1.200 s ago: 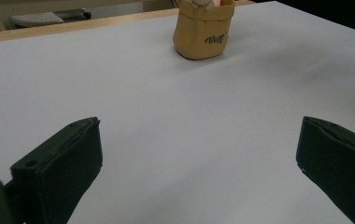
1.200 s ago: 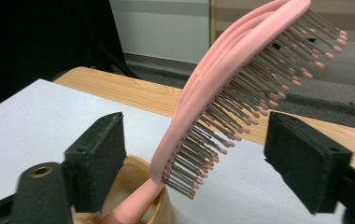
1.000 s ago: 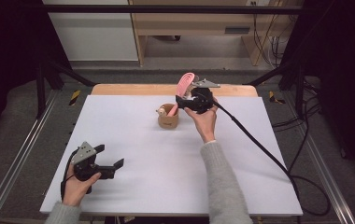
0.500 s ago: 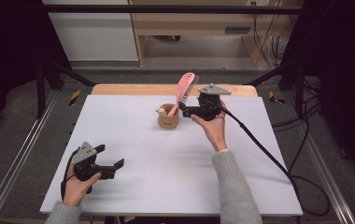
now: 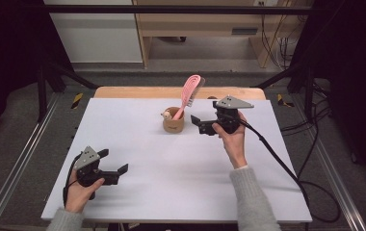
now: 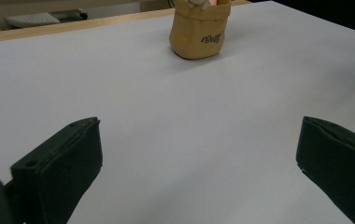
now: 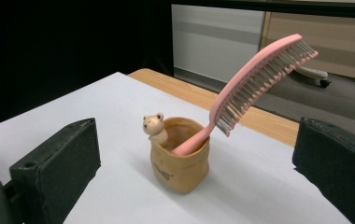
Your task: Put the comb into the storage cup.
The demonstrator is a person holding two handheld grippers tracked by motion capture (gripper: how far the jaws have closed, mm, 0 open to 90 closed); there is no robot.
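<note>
A pink hairbrush [image 5: 189, 91] stands handle-down in a small tan sack-shaped cup [image 5: 173, 122] with a little bear on its rim [image 7: 154, 125], at the back middle of the white table. The brush [image 7: 255, 79] leans up and to the right out of the cup [image 7: 180, 163]. My right gripper [image 5: 198, 124] hovers just right of the cup and points at it. Its jaws have just been opening; they stand wide with nothing held. My left gripper [image 5: 113, 161] rests open at the front left, facing the distant cup [image 6: 198, 37].
The white tabletop [image 5: 147, 192] ends at a wooden strip along the back edge [image 5: 123, 91]. A black cable [image 5: 277, 159] trails from the right gripper across the table's right side. Metal rails run along both sides of the table.
The right gripper has drawn back to the right, away from the brush, with its jaws wider. The brush stays leaning in the cup. The left gripper has not moved.
</note>
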